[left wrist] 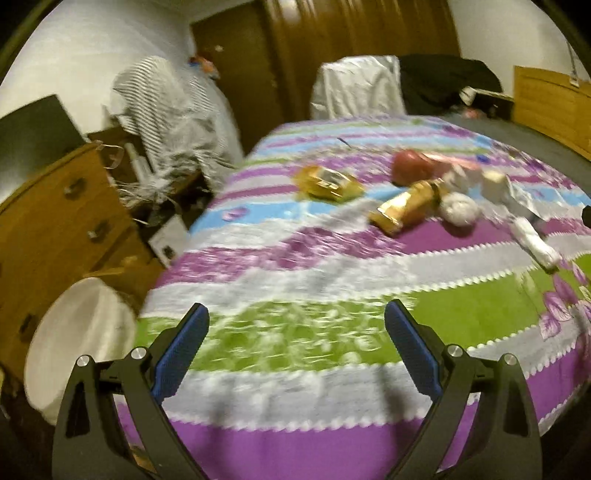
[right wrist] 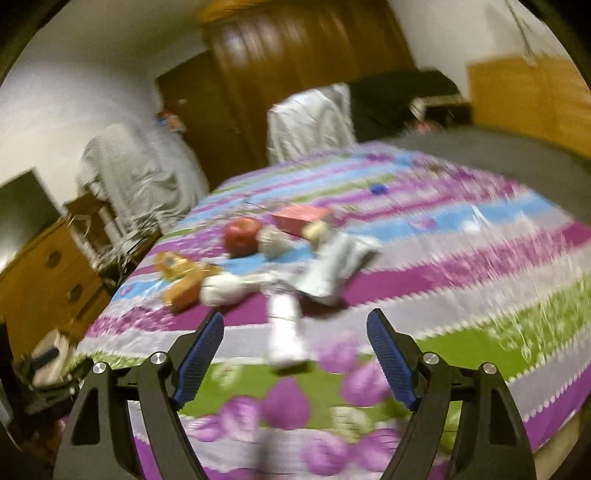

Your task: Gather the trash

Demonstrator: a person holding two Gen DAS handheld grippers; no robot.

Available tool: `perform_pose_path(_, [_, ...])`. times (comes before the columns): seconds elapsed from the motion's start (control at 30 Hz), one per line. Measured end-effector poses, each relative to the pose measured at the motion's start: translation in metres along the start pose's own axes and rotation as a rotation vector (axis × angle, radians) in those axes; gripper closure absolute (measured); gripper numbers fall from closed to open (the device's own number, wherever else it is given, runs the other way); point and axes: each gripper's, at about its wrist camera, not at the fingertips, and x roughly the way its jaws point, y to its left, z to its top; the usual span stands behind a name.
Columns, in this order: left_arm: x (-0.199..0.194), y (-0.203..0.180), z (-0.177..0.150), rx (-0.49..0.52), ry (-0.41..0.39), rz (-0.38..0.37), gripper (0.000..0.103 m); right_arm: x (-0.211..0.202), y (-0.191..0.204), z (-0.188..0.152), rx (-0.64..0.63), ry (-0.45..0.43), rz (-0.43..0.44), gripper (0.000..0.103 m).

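Left tool (left wrist: 297,314) stands wide, blue pads (left wrist: 413,354) well apart, nothing between them, hanging over the green band of the striped bedspread (left wrist: 332,280). Right tool (right wrist: 295,319) is wide too and grips nothing; a crumpled white wrapper (right wrist: 286,332) lies on the bed just ahead of it, in line with the gap between the pads.

Out from there, the trash sits in a loose cluster mid-bed: a white paper ball (right wrist: 221,290), a gold packet (left wrist: 408,206), a gold-and-clear wrapper (left wrist: 327,182) off on its own toward the bed's left edge, a silvery foil bag (right wrist: 332,269), a red apple (right wrist: 242,234) and a pink box (right wrist: 301,218) behind it. Everything is blurred.

A white bin (left wrist: 79,343) stands on the floor beside the bed, next to a wooden dresser (left wrist: 55,221). A wardrobe (left wrist: 332,33) fills the far wall.
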Motion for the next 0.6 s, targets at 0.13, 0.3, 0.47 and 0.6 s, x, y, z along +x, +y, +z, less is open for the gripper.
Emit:
perform_pose_path(0.13, [0.025, -0.008, 0.015, 0.040, 0.027, -0.063, 0.010, 0.023, -0.026, 0.013, 0.131, 0.039, 0.030, 0.023])
perform_pose_path(0.3, [0.056, -0.025, 0.051, 0.181, 0.027, -0.244, 0.011, 0.069, -0.030, 0.043, 0.219, 0.141, 0.080, 0.022])
perform_pose_path(0.47, [0.089, -0.046, 0.075, 0.337, -0.002, -0.348, 0.012, 0.120, -0.023, 0.067, 0.265, 0.232, 0.055, 0.017])
perform_pose_path(0.6, [0.107, -0.062, 0.088, 0.404, -0.030, -0.394, 0.014, 0.155, -0.026, 0.073, 0.285, 0.294, 0.017, 0.017])
